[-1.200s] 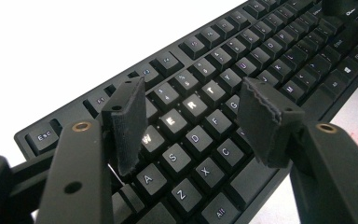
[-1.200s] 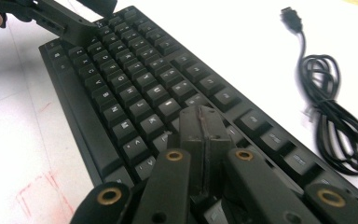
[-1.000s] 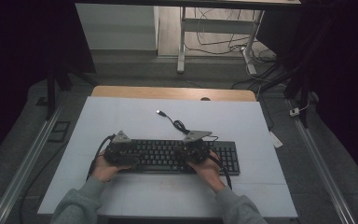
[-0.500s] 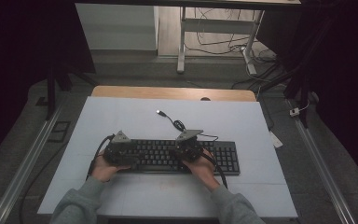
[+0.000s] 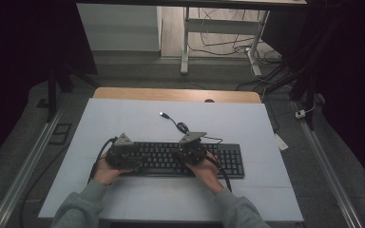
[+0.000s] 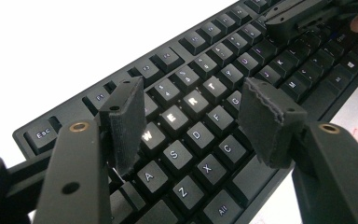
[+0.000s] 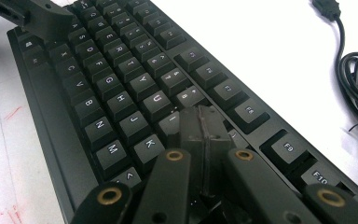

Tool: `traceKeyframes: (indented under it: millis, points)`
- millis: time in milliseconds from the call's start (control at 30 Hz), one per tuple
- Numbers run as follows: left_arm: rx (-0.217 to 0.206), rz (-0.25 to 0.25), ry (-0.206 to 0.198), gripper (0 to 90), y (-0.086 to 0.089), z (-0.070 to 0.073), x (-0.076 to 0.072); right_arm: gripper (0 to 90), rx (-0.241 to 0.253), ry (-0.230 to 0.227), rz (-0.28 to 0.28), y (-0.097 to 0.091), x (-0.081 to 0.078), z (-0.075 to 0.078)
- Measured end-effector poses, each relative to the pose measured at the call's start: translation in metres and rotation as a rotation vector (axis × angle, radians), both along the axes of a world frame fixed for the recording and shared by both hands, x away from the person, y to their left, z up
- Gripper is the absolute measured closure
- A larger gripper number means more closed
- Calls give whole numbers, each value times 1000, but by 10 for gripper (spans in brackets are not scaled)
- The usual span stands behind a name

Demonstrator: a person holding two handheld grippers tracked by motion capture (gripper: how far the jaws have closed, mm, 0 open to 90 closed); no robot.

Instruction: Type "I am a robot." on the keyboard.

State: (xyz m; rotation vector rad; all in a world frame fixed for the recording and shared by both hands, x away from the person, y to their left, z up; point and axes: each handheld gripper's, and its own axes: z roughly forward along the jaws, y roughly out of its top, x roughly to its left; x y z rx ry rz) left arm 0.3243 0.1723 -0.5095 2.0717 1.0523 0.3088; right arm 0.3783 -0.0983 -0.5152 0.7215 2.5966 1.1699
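Observation:
A black keyboard [image 5: 228, 161] lies across the near middle of the pale table, some of its letters lit [image 6: 182, 109]. My left gripper [image 5: 122, 153] hovers over the keyboard's left end. In the left gripper view its jaws [image 6: 193, 100] stand open above the W, E and R keys with nothing between the pads. My right gripper [image 5: 192, 149] is over the middle of the keyboard. Its jaws [image 7: 200, 119] are shut, pads together, tips down at the keys just right of U. Whether they press a key I cannot tell.
The keyboard's black cable [image 5: 179, 126] lies coiled behind it and ends in a loose USB plug [image 5: 163, 114]. The table [image 5: 123, 118] has a wooden strip [image 5: 171, 94] along its far edge. A small white item [image 5: 281, 141] lies by the right edge.
My right gripper has shifted a little to the left and nearer to the person over the keyboard. The left gripper has stayed where it was.

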Motion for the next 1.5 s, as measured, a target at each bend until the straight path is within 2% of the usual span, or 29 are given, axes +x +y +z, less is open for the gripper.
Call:
traceKeyframes:
  millis: [433, 633, 900, 1067, 1367, 1500]
  points:
    - [3, 0, -4, 403, 0, 0, -1, 894, -9, -1, -4, 1, -1, -2]
    - [1, 3, -8, 403, 1, 1, -1, 894, 4, -23, -3, -2, -4, 4]
    - [-2, 6, -10, 403, 2, 1, -1, 895, 48, -40, -21, -18, -7, 12]
    - [-1, 8, -12, 403, 2, 1, -1, 892, 47, -45, -32, -33, -13, 15]
    - [0, 13, -18, 399, 4, 2, -1, 636, 58, -66, -59, -71, -27, 17]
    - [1, 14, -19, 395, 3, 2, -1, 566, 60, -70, -68, -83, -30, 16]
